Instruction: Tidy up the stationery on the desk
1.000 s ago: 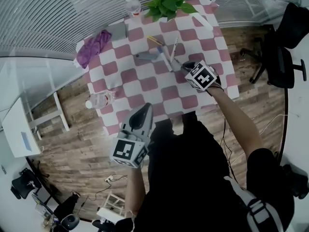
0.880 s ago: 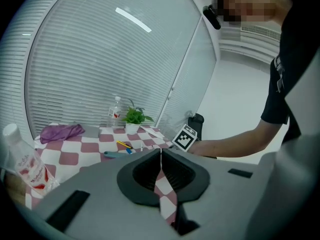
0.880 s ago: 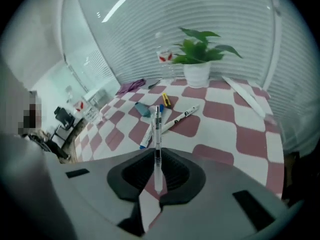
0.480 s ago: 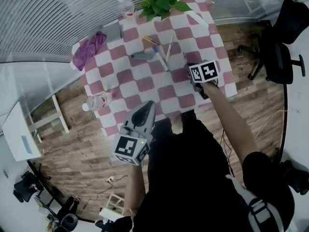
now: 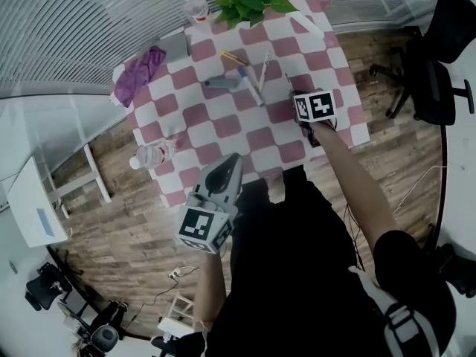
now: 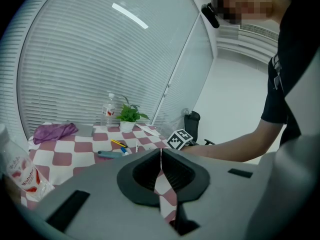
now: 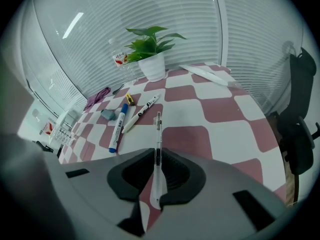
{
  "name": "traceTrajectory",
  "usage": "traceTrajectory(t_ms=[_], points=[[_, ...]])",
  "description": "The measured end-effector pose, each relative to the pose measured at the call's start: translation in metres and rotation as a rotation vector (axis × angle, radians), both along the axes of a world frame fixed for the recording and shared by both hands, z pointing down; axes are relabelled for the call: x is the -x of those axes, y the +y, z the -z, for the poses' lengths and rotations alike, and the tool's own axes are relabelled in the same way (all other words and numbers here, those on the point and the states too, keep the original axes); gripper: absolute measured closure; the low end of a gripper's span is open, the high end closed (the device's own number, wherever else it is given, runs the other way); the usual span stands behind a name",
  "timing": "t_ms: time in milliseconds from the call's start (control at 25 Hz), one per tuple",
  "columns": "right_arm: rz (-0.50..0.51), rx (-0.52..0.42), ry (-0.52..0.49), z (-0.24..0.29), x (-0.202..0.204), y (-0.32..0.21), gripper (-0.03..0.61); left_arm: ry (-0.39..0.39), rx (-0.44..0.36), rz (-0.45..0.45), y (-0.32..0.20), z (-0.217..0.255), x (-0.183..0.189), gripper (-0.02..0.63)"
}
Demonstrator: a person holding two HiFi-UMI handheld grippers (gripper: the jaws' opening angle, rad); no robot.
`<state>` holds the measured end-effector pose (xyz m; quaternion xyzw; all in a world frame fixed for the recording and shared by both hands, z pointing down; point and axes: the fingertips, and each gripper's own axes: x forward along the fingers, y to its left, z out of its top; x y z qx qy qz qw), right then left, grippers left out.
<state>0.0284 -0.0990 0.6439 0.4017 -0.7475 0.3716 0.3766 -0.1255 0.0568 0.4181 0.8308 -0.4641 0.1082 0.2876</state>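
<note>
Right gripper (image 7: 157, 176), pinching a clear pen (image 7: 158, 134), has pulled back from the markers (image 7: 118, 126): one item collected. Left gripper (image 6: 161, 156) waits, jaws pressed together, empty.

I can read nothing here: the red label on the water bottle (image 7: 120, 57) and the dark print on the white marker (image 7: 141, 112) are too small.

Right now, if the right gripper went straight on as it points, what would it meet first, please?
Most likely the checkered tablecloth: the right gripper is shut on a clear pen whose tip aims at bare cloth right of the white marker. Depth is unclear.
</note>
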Motion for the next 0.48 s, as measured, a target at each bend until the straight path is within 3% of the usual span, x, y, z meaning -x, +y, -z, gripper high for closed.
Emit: traceTrajectory(t_ms=[480], points=[[-0.058, -0.021, -0.012, -0.0039, -0.0043, -0.0016, 0.511, -0.009, 0.000, -0.003, 0.0015, -0.0035, 0.0036, 0.577]])
